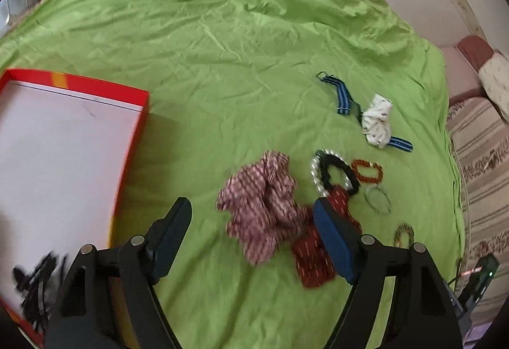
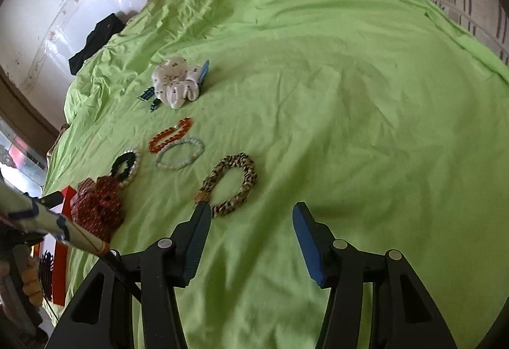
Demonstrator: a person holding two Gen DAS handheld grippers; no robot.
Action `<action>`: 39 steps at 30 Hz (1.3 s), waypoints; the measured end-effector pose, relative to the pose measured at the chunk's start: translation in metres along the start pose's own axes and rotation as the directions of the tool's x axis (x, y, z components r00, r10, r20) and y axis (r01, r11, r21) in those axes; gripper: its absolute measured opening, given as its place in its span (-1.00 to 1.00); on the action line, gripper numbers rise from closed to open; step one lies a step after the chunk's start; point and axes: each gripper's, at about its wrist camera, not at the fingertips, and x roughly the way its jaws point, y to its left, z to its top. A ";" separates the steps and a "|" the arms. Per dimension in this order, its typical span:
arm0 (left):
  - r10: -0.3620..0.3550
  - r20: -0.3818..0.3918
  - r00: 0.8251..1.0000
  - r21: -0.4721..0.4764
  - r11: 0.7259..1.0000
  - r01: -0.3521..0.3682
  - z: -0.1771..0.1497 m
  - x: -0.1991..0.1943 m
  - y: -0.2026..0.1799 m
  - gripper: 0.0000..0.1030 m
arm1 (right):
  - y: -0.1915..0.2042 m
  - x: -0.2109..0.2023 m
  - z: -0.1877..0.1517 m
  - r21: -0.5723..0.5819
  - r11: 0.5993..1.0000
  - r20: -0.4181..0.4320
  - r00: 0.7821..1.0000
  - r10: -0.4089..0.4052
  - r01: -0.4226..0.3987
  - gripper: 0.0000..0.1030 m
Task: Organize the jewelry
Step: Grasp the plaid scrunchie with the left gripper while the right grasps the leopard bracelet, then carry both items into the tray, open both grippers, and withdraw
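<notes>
On a green sheet [image 1: 222, 62] lie hair ties and bracelets. In the left wrist view a pink checked scrunchie [image 1: 261, 205] lies ahead of my open, empty left gripper [image 1: 251, 215], with a dark red scrunchie [image 1: 318, 240] beside the right finger. A pearl and black bracelet [image 1: 331, 171], an orange bead bracelet [image 1: 367, 171] and a white scrunchie [image 1: 377, 121] on a blue strap lie beyond. A red box [image 1: 63, 142] with a white floor stands left. In the right wrist view my open, empty right gripper [image 2: 251, 215] hovers just short of a leopard-print ring [image 2: 230, 186].
A pale bead bracelet [image 2: 179, 153] and the orange one [image 2: 170, 134] lie left of the leopard ring. A black item [image 1: 35, 282] lies in the box's near corner. A striped cushion [image 1: 480, 158] borders the sheet. A black cloth [image 2: 95, 40] lies on the floor.
</notes>
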 end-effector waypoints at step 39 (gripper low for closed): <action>-0.062 0.151 0.987 0.175 0.984 0.036 -0.071 -0.137 -0.037 -0.70 | 0.030 -0.099 -0.020 -0.035 0.996 0.092 0.993 0.080 -0.077 -0.86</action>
